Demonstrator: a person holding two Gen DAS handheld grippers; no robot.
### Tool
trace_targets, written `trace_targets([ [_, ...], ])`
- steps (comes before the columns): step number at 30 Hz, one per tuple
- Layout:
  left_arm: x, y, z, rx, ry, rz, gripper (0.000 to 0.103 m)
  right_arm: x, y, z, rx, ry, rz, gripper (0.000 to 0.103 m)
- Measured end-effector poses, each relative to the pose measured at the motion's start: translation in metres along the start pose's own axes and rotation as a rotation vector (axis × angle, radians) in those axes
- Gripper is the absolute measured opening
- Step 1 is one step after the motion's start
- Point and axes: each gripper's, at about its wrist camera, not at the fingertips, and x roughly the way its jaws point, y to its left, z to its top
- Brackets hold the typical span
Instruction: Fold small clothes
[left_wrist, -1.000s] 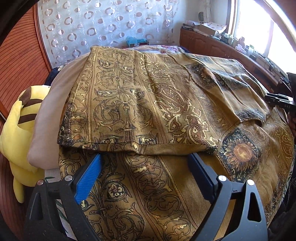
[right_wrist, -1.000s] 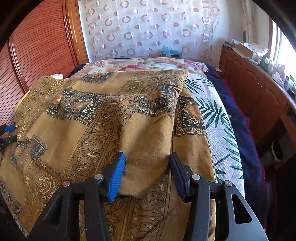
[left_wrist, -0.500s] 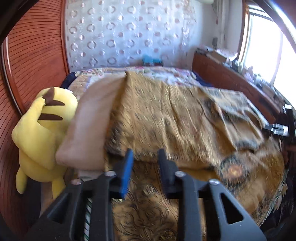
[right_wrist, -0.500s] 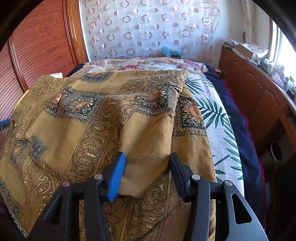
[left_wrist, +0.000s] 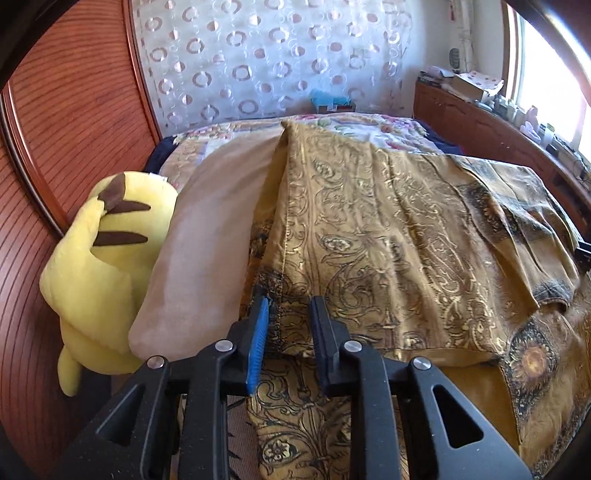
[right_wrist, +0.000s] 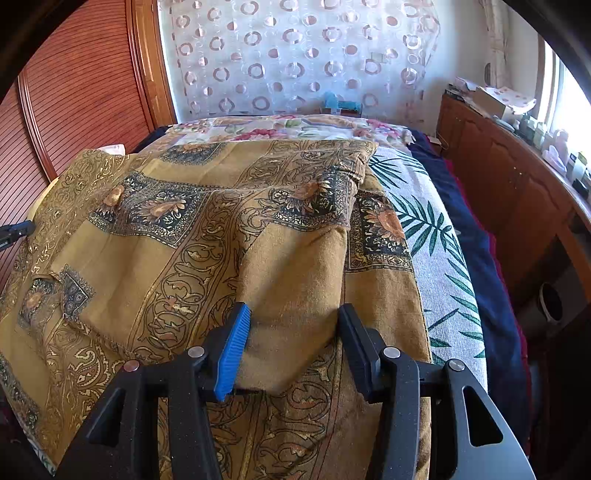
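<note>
Room: a bedroom with a wooden slatted wall (left_wrist: 74, 110) at the left, a white curtain with circle pattern (left_wrist: 277, 55) behind, and a bright window at the right.
Surface: a bed with a leaf-print bedspread (right_wrist: 436, 258), partly covered.
Left of the cloth: a yellow plush toy with brown stripes (left_wrist: 107, 258) lies beside a beige soft pillow (left_wrist: 207, 240).
Task's thing: a mustard-gold printed cloth with dark floral squares (left_wrist: 388, 240) is spread over the bed, its upper layer already folded over the lower one; its left edge lies against the pillow.
Left gripper (left_wrist: 288, 332): the fingers are narrowed around the left corner of the folded layer; the hem sits between them, but a small gap shows, so I cannot tell if they really pinch it.
Right gripper (right_wrist: 291, 350): the fingers stand apart, on both sides of a hanging flap of the same cloth (right_wrist: 295, 277), not pressing it.
Handling: I judge the cloth as light, thin and very soft; it will sag and wrinkle.
Where to hold: at the hemmed corners, both layers together, so the fold stays straight.
Risk: only one layer is caught and the fold opens.
</note>
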Motion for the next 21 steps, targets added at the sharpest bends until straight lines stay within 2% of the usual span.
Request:
trace_targets([
  [7, 0.006, 0.002, 0.001, -0.002, 0.021, -0.007, 0.03, 0.0, 0.0, 0.0, -0.001, 0.0, 0.0, 0.052],
  [9, 0.006, 0.002, 0.001, 0.009, 0.02, 0.03, 0.045, 0.0, 0.0, 0.0, -0.001, 0.0, 0.0, 0.052],
  [10, 0.007, 0.002, 0.0, 0.013, 0.019, 0.042, 0.046, 0.0, 0.0, 0.0, -0.001, 0.0, 0.0, 0.052],
  [14, 0.007, 0.009, -0.003, -0.023, 0.013, 0.008, 0.046, 0.0, -0.001, 0.0, -0.001, -0.001, 0.001, 0.052],
  [16, 0.005, 0.01, -0.004, -0.022, 0.001, 0.003, 0.041, 0.0, 0.0, 0.0, -0.001, -0.001, 0.001, 0.052],
  [17, 0.004, 0.009, -0.005, -0.017, -0.005, 0.006, 0.035, 0.0, -0.001, 0.0, -0.001, -0.001, 0.0, 0.052],
  [20, -0.005, 0.004, -0.009, 0.004, -0.039, 0.03, 0.033, 0.0, -0.001, 0.0, -0.001, -0.001, 0.001, 0.052],
  [21, -0.009, 0.002, -0.01, 0.008, -0.054, 0.03, 0.03, 0.0, -0.001, 0.0, -0.001, -0.001, 0.001, 0.052],
])
